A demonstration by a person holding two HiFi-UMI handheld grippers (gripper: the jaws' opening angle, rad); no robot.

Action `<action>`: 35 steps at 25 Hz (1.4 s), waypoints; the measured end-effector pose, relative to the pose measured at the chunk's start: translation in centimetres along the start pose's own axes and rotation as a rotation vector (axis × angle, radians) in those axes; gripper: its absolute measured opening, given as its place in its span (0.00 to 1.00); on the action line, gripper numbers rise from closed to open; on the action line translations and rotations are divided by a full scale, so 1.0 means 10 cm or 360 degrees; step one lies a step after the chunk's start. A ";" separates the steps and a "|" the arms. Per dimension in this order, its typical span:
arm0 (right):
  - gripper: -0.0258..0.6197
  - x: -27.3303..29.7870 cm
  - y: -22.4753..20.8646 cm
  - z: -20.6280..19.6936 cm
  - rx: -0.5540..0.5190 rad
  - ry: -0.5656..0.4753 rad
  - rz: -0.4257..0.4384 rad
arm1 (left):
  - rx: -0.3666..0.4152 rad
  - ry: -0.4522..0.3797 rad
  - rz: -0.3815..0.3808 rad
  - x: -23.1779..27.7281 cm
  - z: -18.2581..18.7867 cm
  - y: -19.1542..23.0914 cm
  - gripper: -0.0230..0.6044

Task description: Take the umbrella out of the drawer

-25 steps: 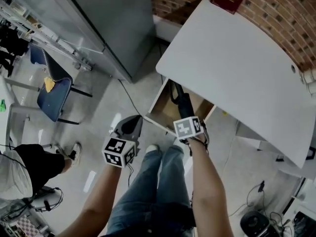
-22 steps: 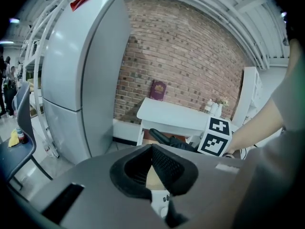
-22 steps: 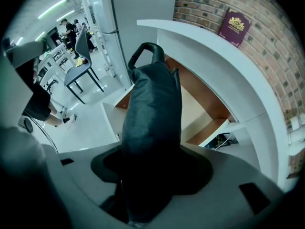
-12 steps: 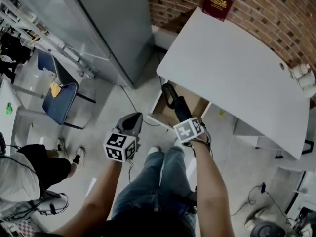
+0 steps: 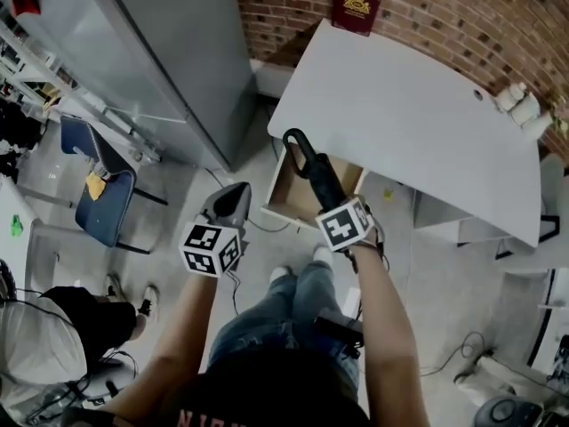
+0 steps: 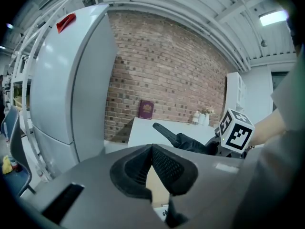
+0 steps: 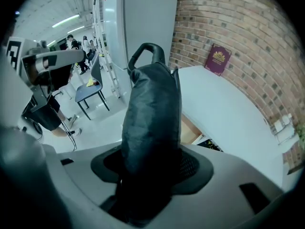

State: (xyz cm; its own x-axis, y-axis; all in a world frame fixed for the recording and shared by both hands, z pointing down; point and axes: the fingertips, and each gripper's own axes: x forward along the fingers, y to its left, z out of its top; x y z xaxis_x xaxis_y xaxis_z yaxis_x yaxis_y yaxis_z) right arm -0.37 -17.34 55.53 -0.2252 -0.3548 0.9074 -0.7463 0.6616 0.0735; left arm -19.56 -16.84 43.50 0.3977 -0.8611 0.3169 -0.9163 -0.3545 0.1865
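Observation:
A black folded umbrella (image 5: 311, 167) sticks up and away from my right gripper (image 5: 329, 201), which is shut on its lower part. In the right gripper view the umbrella (image 7: 151, 118) fills the space between the jaws, its loop handle at the top. Its tip end hangs above the open wooden drawer (image 5: 293, 205) under the white desk (image 5: 418, 123). My left gripper (image 5: 233, 194) floats left of the drawer, its pads meeting at the tips with nothing between them. From the left gripper view the umbrella (image 6: 183, 140) shows beside the right gripper's marker cube (image 6: 236, 132).
A tall grey cabinet (image 5: 169, 52) stands left of the desk against the brick wall. A dark red book (image 5: 356, 7) leans at the desk's back edge, small white items (image 5: 520, 109) at its right end. A blue chair (image 5: 100, 198) and a person are on the left.
Both grippers have risen. The umbrella has come up out of the drawer with the right gripper and now stands clear above the drawer's front.

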 end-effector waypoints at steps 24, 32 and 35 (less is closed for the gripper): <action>0.42 -1.98 -0.04 0.96 0.0162 -0.0929 -0.0370 | 0.0353 -0.0370 -0.0063 -0.37 1.12 -0.20 0.03; 0.42 -2.54 -0.01 0.88 0.0090 -0.1217 -0.0495 | 0.0406 -0.0460 -0.0038 -0.50 1.32 -0.43 0.03; 0.42 -2.69 0.01 0.82 0.0063 -0.1311 -0.0519 | 0.0434 -0.0511 -0.0028 -0.58 1.44 -0.51 0.03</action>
State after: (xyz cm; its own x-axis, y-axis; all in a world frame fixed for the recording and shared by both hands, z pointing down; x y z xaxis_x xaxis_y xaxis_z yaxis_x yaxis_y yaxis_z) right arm 0.46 -13.21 27.72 -0.3652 -0.8948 0.2568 -0.8699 0.4263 0.2481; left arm -17.89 -15.29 27.30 0.4179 -0.9085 0.0020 -0.9057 -0.4168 -0.0775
